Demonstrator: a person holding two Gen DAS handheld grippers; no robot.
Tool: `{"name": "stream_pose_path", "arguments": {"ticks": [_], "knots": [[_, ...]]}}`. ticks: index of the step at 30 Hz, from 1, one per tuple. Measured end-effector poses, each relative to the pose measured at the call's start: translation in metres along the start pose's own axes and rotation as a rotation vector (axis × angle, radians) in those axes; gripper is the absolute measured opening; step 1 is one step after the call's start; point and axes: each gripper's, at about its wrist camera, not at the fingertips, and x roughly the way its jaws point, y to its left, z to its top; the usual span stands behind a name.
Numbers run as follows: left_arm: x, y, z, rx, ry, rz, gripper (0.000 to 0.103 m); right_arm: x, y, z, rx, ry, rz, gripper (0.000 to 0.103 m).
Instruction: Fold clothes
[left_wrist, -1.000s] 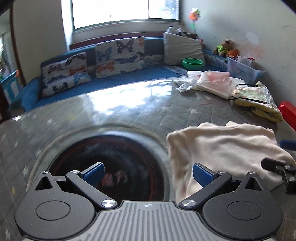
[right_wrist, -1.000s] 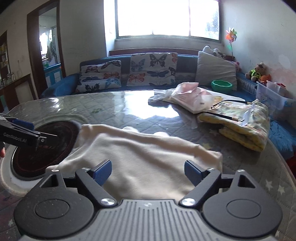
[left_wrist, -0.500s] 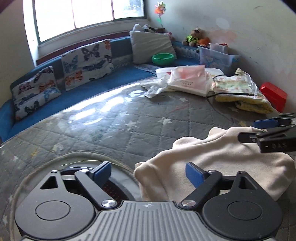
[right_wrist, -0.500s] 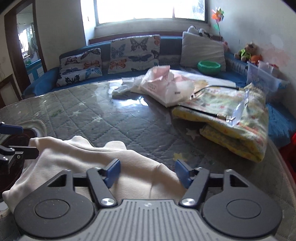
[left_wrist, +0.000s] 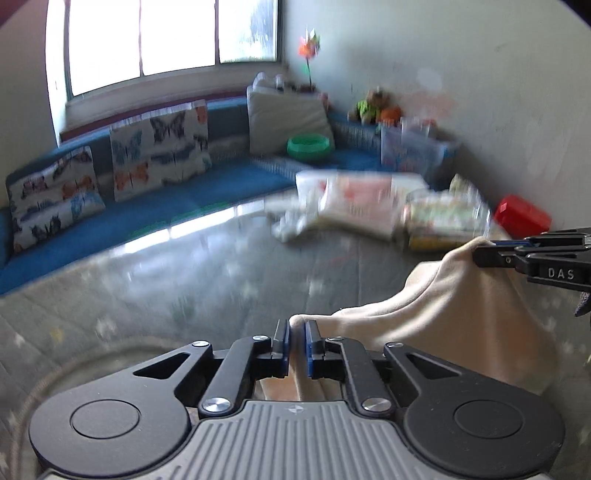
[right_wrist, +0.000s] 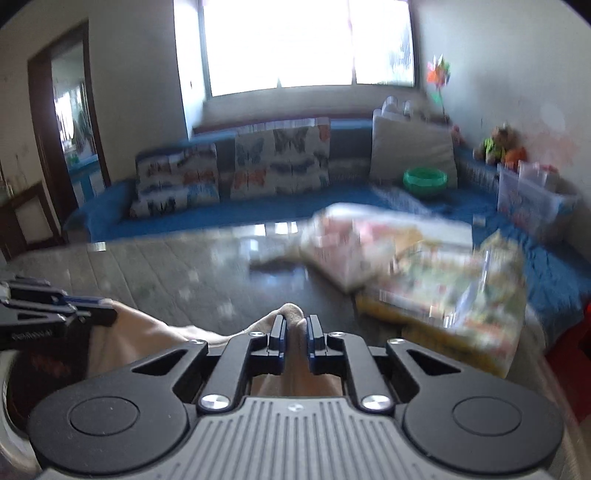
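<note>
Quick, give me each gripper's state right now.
Left gripper: shut on the cream garment.
Right gripper: shut on the same cream garment, at another edge.

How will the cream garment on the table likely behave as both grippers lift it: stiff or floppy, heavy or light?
Likely floppy: the cream garment sags in a soft curve between the left gripper and the right gripper. Probably light, since small pinches of bunched fabric carry it. It seems unlikely to slip, as cloth is wadded between each gripper's blue pads, though motion blur hides finer detail.
</note>
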Motion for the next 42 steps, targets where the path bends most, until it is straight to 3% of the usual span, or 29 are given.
{"name": "stream_pose_path", "arguments": {"ticks": [6,11,15,19,22,28,30,32,36,38,42], "knots": [[-0.074,0.011,0.039,-0.058,-0.238,-0.039,0.009,-0.087,0.023,0.054,-0.051,-0.314,0.031,0.010],[-0.124,0.017,0.046,-0.043,-0.342,-0.071,0.009,-0.143,0.031,0.053,-0.096,-0.425,0.052,0.010],[-0.139,0.015,0.027,-0.013,-0.324,-0.094,0.009,-0.162,0.036,0.030,-0.119,-0.384,0.076,0.010],[-0.130,0.008,0.000,0.022,-0.242,-0.114,0.009,-0.162,0.048,0.002,-0.167,-0.289,0.044,0.011],[-0.110,0.007,-0.019,0.019,-0.168,-0.101,0.013,-0.149,0.051,-0.014,-0.129,-0.209,0.026,0.012],[-0.084,0.019,-0.039,-0.028,-0.086,-0.048,0.014,-0.132,0.061,-0.027,-0.119,-0.152,0.024,0.017],[-0.085,0.019,-0.046,-0.038,-0.072,-0.046,0.020,-0.134,0.064,-0.029,-0.125,-0.143,0.036,0.021],[-0.086,0.016,-0.054,-0.038,-0.061,-0.051,0.031,-0.138,0.067,-0.035,-0.153,-0.142,0.037,0.032],[-0.080,0.003,-0.064,-0.026,-0.025,-0.072,0.042,-0.137,0.064,-0.046,-0.138,-0.115,0.045,0.037],[-0.075,-0.007,-0.069,-0.008,-0.009,-0.086,0.050,-0.134,0.059,-0.054,-0.106,-0.085,0.054,0.051],[-0.063,-0.025,-0.075,0.009,0.026,-0.107,0.055,-0.128,0.060,-0.074,-0.093,-0.030,0.050,0.059]]}}
